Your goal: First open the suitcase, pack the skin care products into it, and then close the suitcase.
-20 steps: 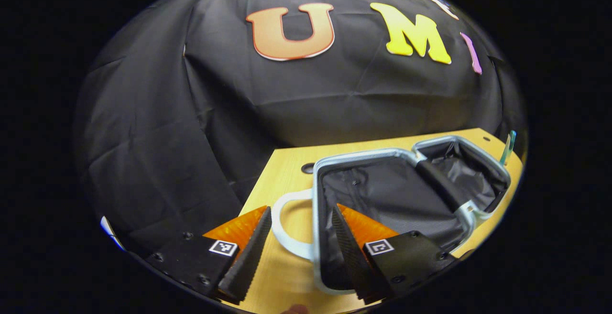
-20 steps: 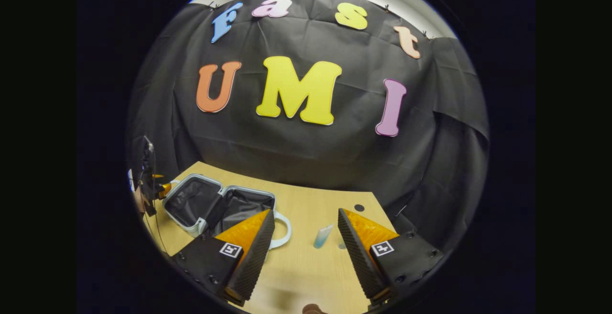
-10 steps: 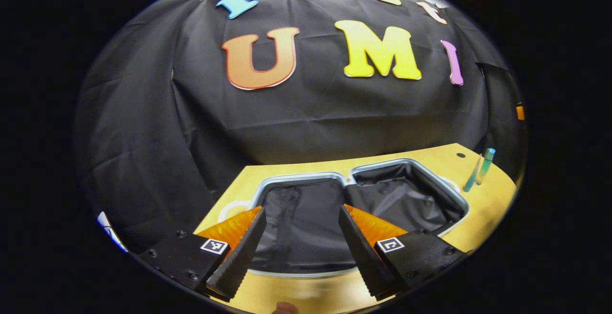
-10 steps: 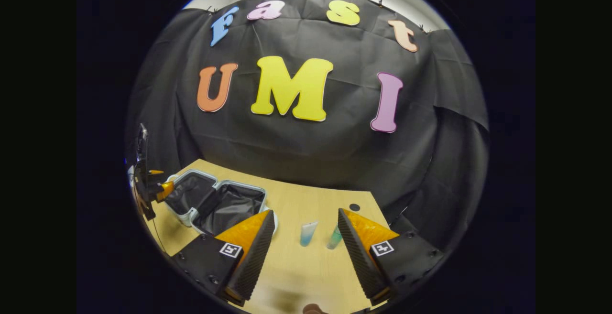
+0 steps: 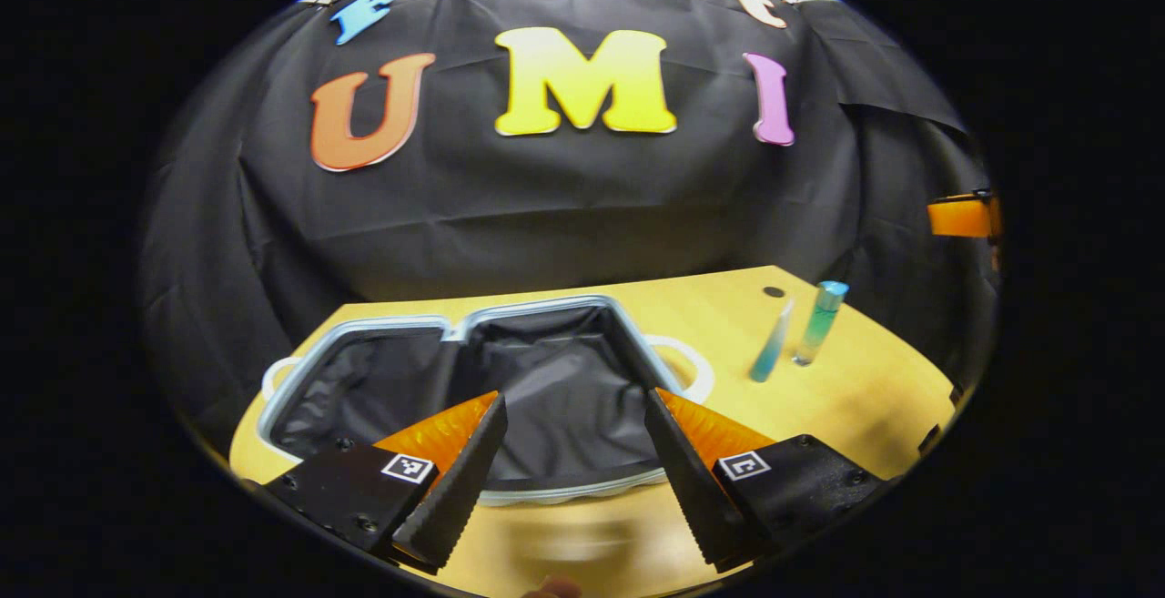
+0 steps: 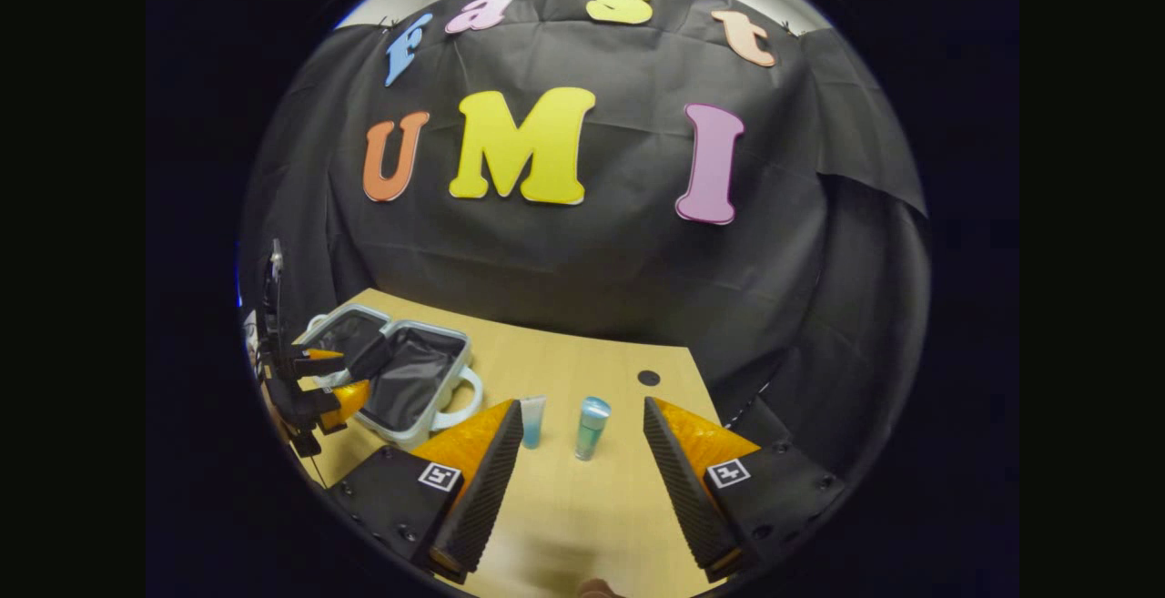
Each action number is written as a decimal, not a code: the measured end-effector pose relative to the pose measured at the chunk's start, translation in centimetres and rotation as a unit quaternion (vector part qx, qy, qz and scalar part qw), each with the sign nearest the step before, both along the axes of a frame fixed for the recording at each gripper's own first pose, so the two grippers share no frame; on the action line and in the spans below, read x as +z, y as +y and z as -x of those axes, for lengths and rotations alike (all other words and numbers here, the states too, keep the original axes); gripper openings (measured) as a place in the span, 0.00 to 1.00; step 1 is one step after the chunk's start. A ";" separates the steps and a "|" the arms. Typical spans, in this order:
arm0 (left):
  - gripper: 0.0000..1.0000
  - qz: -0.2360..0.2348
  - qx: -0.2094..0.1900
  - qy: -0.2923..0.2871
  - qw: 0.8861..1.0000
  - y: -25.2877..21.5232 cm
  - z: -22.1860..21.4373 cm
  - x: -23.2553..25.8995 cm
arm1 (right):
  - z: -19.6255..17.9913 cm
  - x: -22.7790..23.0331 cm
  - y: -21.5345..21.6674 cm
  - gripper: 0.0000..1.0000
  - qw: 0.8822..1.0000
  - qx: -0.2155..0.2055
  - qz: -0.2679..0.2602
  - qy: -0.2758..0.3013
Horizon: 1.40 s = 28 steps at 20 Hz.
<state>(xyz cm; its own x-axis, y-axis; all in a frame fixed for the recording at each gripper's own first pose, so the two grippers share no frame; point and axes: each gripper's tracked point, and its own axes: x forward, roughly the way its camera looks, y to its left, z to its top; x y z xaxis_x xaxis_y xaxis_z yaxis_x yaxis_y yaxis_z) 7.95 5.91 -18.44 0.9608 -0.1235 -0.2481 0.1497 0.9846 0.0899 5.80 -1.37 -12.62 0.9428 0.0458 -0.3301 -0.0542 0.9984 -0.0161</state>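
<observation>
The small pale-blue hard-shell suitcase with a black fabric lining (image 5: 510, 380) lies opened flat on the light wooden table (image 5: 874, 389), directly ahead of the left gripper (image 5: 573, 461), whose fingers are spread wide with nothing between them. Both halves of the case look empty, only dark lining showing. So the opening step appears done and the packing is in hand. To that gripper's right, well apart from the case, stand the two skin care products: a slim pale tube with a blue lower end (image 5: 772, 343) and, just beside it, a teal translucent bottle with a lighter cap (image 5: 817, 323). The right gripper (image 6: 582, 480) faces them, the tube (image 6: 532, 421) and bottle (image 6: 592, 428) just ahead between its parted, empty fingers. The next move probably calls for advancing onto one upright product and closing gently so neither topples.
</observation>
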 end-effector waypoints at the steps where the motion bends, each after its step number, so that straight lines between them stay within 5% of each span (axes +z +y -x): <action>1: 0.97 -0.002 -0.017 0.000 1.000 -2.6 -0.5 -0.3 | -0.2 -0.5 -1.0 0.79 1.000 -0.001 -0.001 0.005; 9: 0.97 -0.010 -0.088 0.018 0.996 -15.8 -6.5 -4.1 | -1.3 -5.0 -7.1 0.79 0.999 -0.016 -0.003 0.041; 18: 1.00 0.004 -0.103 0.054 0.993 -20.4 -11.8 -9.5 | -1.1 -9.0 -10.1 0.79 0.996 -0.020 0.008 0.083; 19: 0.86 0.010 -0.106 0.062 0.992 -20.8 -12.1 -10.0 | -1.2 -9.1 -10.4 0.80 0.996 -0.022 0.008 0.086; 20: 0.83 0.011 -0.103 0.068 0.992 -20.8 -12.2 -10.2 | -1.3 -9.3 -10.4 0.79 0.996 -0.024 0.008 0.088; 21: 0.64 0.013 -0.101 0.061 0.993 -20.7 -12.5 -9.9 | -1.5 -9.4 -10.5 0.79 0.996 -0.027 0.007 0.089; 22: 0.66 0.020 -0.099 0.059 0.993 -20.6 -12.8 -9.8 | -1.6 -9.5 -10.5 0.79 0.996 -0.027 0.005 0.089; 24: 0.42 0.040 -0.100 0.068 0.992 -20.7 -12.6 -9.8 | -2.0 -9.7 -10.4 0.78 0.996 -0.028 0.005 0.089; 28: 0.45 0.043 -0.099 0.086 0.990 -19.9 -10.5 -8.6 | -3.9 -10.3 -7.9 0.79 0.996 -0.011 -0.014 0.092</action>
